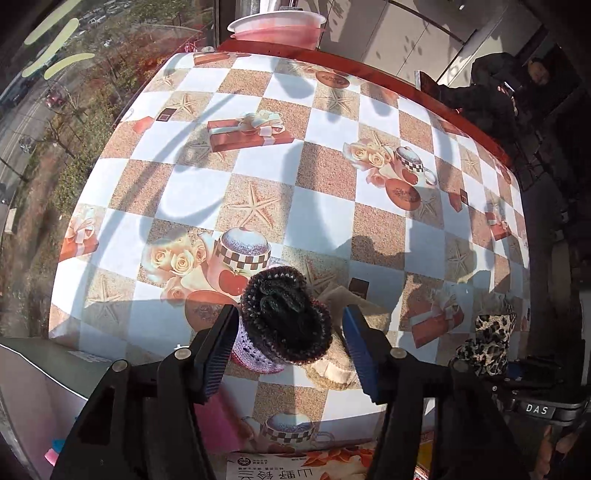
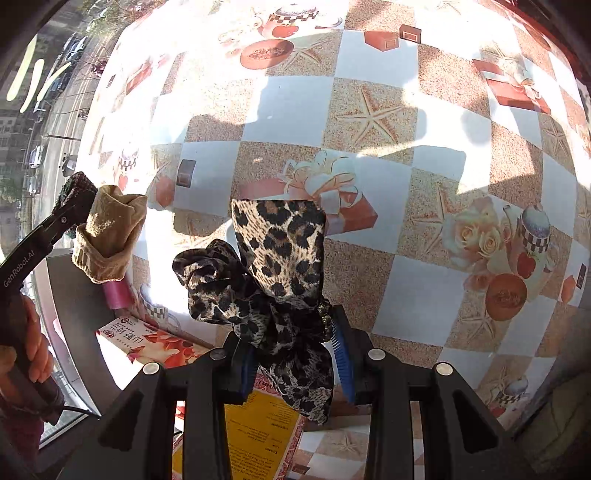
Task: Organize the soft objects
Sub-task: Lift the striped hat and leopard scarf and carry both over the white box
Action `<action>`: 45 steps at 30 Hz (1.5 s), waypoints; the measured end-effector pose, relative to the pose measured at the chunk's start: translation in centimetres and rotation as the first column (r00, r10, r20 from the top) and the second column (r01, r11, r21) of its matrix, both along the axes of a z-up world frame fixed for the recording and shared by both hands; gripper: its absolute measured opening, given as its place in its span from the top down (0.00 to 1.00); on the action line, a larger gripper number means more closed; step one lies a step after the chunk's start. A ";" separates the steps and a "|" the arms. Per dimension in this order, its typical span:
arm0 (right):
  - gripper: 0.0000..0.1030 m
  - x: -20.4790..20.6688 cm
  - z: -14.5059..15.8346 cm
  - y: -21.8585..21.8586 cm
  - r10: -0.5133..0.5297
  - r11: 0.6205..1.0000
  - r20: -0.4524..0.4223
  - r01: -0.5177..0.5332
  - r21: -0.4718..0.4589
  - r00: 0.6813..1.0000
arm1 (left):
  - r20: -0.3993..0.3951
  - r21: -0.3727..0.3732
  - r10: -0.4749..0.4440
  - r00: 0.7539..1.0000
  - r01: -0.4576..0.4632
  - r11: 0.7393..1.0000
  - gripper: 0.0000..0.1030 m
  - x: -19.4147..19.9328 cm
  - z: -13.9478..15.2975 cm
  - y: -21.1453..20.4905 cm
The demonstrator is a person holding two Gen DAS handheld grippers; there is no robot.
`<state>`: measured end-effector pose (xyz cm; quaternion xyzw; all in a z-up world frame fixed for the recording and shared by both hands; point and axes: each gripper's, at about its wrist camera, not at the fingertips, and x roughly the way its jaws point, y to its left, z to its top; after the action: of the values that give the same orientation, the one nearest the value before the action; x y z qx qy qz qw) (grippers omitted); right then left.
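Note:
In the left wrist view a dark knitted sock bundle (image 1: 288, 317) with a pink-white cuff stands on the checked tablecloth (image 1: 325, 218), next to a beige sock (image 1: 340, 365). My left gripper (image 1: 291, 350) is open, its blue pads on either side of the dark bundle without touching it. In the right wrist view my right gripper (image 2: 295, 354) is shut on a leopard-print fabric bow (image 2: 273, 273) and holds it above the table. The beige sock (image 2: 107, 236) and the left gripper show at the left of that view; the leopard bow also shows at the right of the left wrist view (image 1: 487, 343).
A pink-and-white basin (image 1: 277, 24) stands at the table's far edge. Printed paper packets (image 2: 162, 343) and a yellow leaflet (image 2: 258, 432) lie at the near edge. A grey box (image 1: 40, 380) sits at the near left. A window lies to the left, a seated person (image 1: 517, 96) at the far right.

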<state>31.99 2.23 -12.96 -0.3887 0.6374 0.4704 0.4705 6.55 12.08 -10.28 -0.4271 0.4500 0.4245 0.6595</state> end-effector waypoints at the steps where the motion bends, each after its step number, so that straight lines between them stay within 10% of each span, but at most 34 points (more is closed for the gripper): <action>1: 0.64 0.2 0.3 -0.3 -0.007 1.000 -0.003 0.007 0.007 1.000 | 0.012 -0.010 0.010 1.000 -0.010 1.000 0.30 0.0 -0.2 1.6; 13: 0.64 2.1 1.5 0.1 -0.062 0.998 -0.024 0.062 0.003 0.998 | -0.043 -0.185 0.083 0.996 -0.089 0.979 0.23 0.0 -4.8 3.4; 16: 0.64 2.2 1.8 -0.5 -0.082 0.996 -0.027 0.082 0.017 0.996 | -0.034 -0.184 0.053 0.998 -0.058 0.981 0.54 0.3 -4.8 3.5; 30: 0.64 2.0 6.2 -3.3 -0.182 0.974 -0.035 0.185 0.128 0.983 | -0.074 0.054 -0.139 0.988 0.143 0.988 0.62 1.7 3.1 -1.5; 45: 0.64 -2.8 14.0 -7.4 -0.213 0.945 -0.005 0.207 0.253 0.977 | -0.048 0.103 -0.300 0.953 0.304 0.947 0.62 0.1 9.2 -11.1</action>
<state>29.15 -5.20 1.00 -0.2608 0.6048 0.4904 0.5707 6.69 0.96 -1.12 -0.3096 0.4966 0.3492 0.7318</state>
